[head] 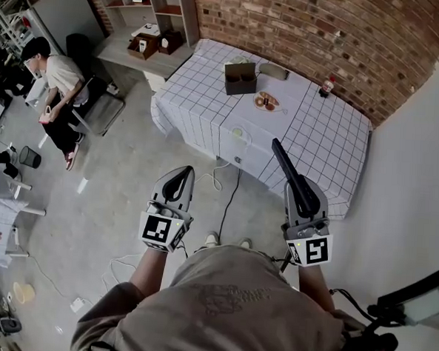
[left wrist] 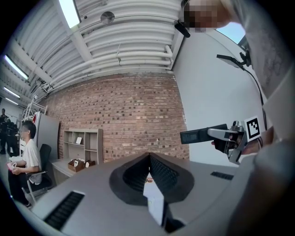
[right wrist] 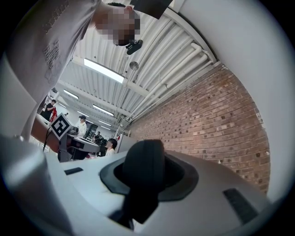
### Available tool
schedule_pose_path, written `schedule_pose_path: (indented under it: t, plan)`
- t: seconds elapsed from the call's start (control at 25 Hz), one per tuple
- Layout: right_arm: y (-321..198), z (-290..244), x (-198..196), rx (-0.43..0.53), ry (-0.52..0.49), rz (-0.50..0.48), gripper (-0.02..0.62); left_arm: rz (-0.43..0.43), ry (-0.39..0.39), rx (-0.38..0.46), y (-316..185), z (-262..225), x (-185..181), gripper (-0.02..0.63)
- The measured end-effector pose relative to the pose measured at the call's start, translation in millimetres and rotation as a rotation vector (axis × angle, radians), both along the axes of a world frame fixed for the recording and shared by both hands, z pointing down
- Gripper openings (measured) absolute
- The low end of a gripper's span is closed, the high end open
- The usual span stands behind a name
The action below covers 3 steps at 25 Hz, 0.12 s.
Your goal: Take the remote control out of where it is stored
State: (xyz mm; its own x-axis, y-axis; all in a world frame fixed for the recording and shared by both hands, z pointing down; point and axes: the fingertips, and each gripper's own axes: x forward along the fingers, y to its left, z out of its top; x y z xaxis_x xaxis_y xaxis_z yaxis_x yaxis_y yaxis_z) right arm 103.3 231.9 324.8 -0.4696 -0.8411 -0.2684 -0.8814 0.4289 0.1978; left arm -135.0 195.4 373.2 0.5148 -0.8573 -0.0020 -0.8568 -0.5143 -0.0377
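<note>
remote control [head: 283, 161] clamped in r tongs [head: 300, 189], l tongs [head: 179, 174] closed & empty, checked table [head: 318, 136] w/ brown box [head: 240, 79] ahead

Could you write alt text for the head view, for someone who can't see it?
Seen from above, a person's right hand-held gripper clamps a long black remote control pointing toward a table under a white grid-patterned cloth. The left hand-held gripper is shut and empty. A red brick wall stands behind the table.
</note>
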Motion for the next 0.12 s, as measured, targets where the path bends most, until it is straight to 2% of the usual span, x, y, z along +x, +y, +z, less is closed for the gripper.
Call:
schedule_pose_path:
  t: [0.12]
  plan:
    - [-1.9, 1.9, -1.8, 0.002, 0.0, -0.002, 0.11, 0.005, -0.003, 0.004, -1.8, 1.8, 1.9, 0.011]
